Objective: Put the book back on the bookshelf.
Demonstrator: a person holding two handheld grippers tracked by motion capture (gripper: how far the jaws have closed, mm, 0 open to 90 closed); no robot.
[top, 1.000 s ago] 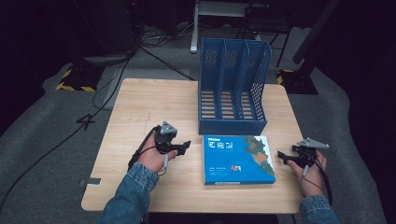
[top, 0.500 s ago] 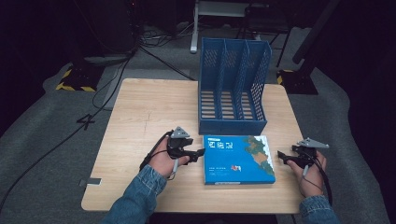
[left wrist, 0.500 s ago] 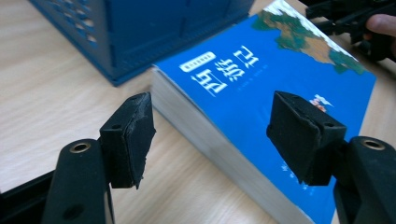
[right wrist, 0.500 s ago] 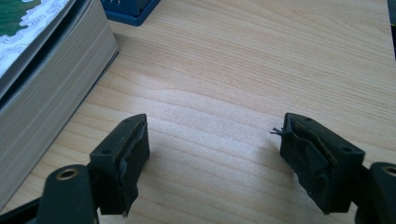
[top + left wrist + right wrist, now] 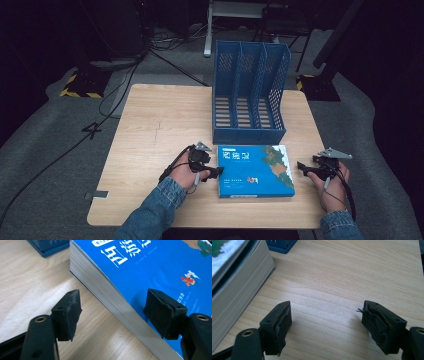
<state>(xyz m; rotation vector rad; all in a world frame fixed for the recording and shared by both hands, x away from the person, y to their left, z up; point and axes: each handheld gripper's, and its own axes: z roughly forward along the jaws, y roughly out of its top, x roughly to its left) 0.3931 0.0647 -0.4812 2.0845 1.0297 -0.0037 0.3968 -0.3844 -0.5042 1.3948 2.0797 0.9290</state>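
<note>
A thick blue book (image 5: pixel 255 170) lies flat on the wooden table (image 5: pixel 160 120), in front of the blue file holder (image 5: pixel 250 95). My left gripper (image 5: pixel 214 172) sits at the book's left edge. Seen in the left gripper view, the left gripper (image 5: pixel 113 297) is open and straddles the page edge of the book (image 5: pixel 150 270): one jaw is over the bare wood, the other over the cover. Its jaws have just been opening, and neither pad presses on the book. To the right of the book, my right gripper (image 5: pixel 303 168) is held open; in its own view the right gripper (image 5: pixel 326 306) has only bare wood between its jaws.
The file holder stands upright with three slots, its base just behind the book; a corner of the file holder (image 5: pixel 47 246) is close to my left jaws. In the right gripper view the book's page block (image 5: pixel 237 285) lies to the left. Cables trail over the dark floor beyond the table.
My left hand has moved right and down across the table, from apart from the book to straddling its left edge. The right hand has kept still.
</note>
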